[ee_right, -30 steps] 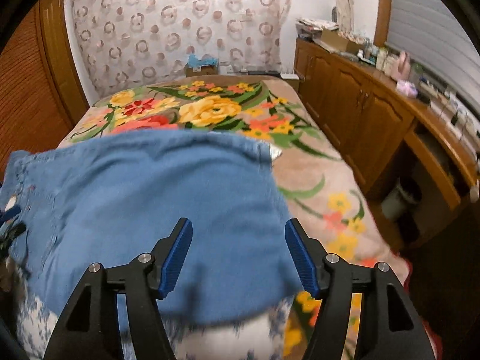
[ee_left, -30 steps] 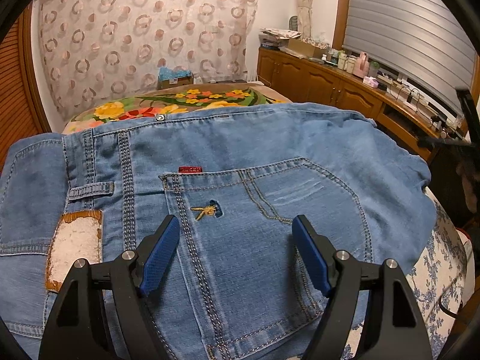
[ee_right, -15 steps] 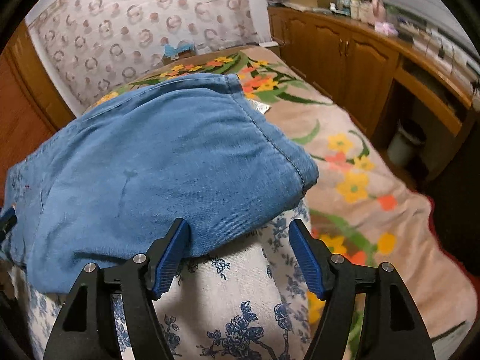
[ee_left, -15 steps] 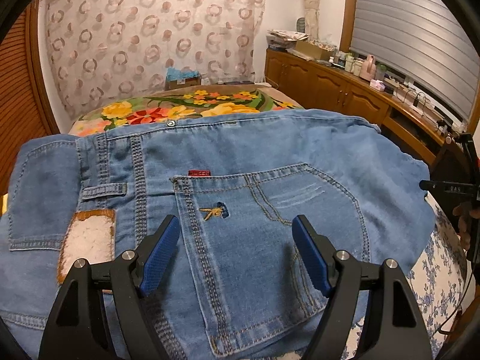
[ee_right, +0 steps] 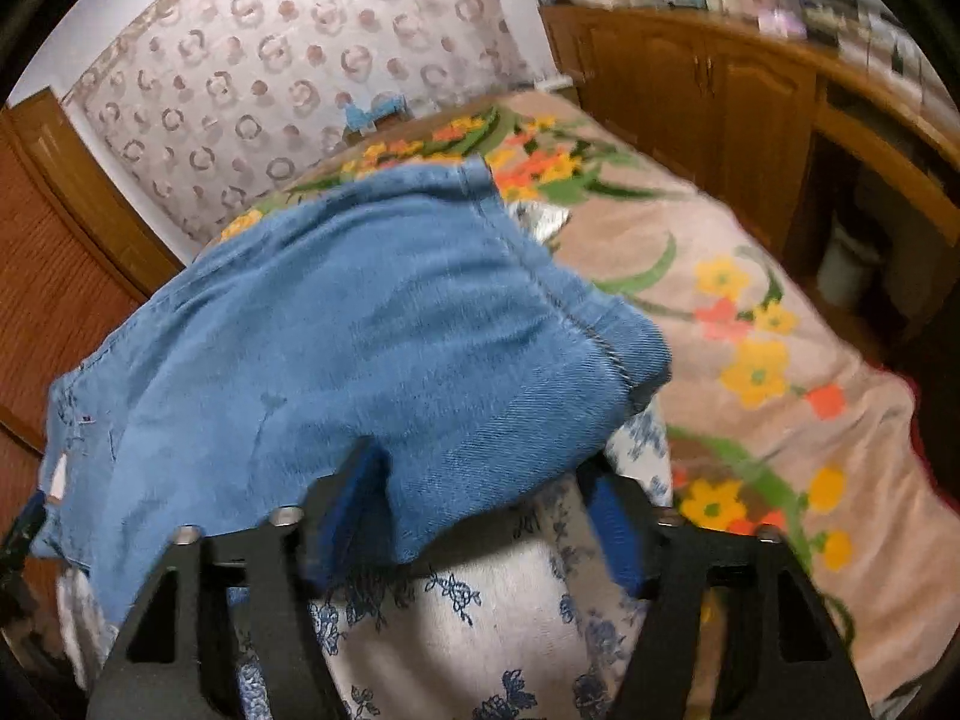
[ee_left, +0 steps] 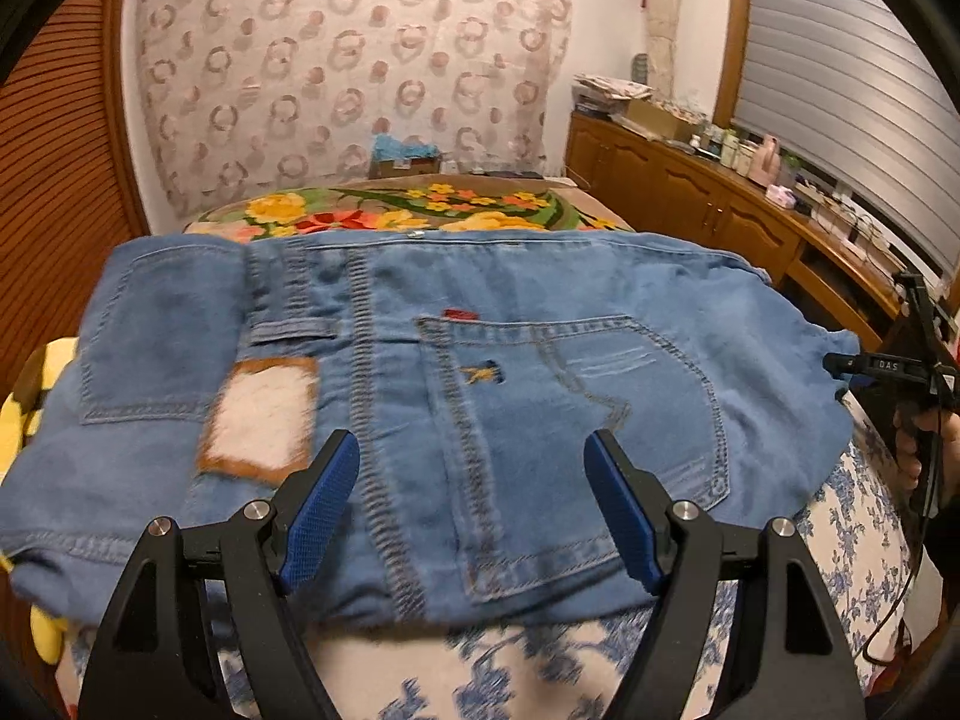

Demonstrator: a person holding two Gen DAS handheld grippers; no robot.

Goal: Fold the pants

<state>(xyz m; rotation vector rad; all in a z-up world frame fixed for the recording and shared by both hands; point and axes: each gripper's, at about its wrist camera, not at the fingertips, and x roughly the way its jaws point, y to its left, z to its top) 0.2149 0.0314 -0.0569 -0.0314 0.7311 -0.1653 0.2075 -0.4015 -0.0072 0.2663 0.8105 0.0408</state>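
Note:
Blue jeans [ee_left: 510,360] lie folded, back pockets up, on a white cushion with blue flowers [ee_left: 540,660]. My left gripper [ee_left: 471,510] hovers open over the jeans' near edge, its blue pads apart and touching nothing. In the right wrist view the jeans' leg end [ee_right: 360,330] hangs over the cushion [ee_right: 480,630]. My right gripper [ee_right: 480,510] straddles that lower denim edge; its jaws are closing with the cloth between them, and the pads do not visibly press on it. The right gripper [ee_left: 888,366] also shows at the jeans' right end, held by a hand [ee_left: 924,438].
A flowered blanket [ee_right: 750,330] covers the bed beyond and to the right of the cushion. Wooden cabinets [ee_right: 720,90] with clutter on top line the right wall. A wooden door [ee_left: 54,180] stands left. Something yellow [ee_left: 18,420] lies under the jeans' left edge.
My left gripper has drawn back, so more of the jeans and the cushion shows. My right gripper has rolled and sunk onto the leg end; its jaws have narrowed around the denim edge.

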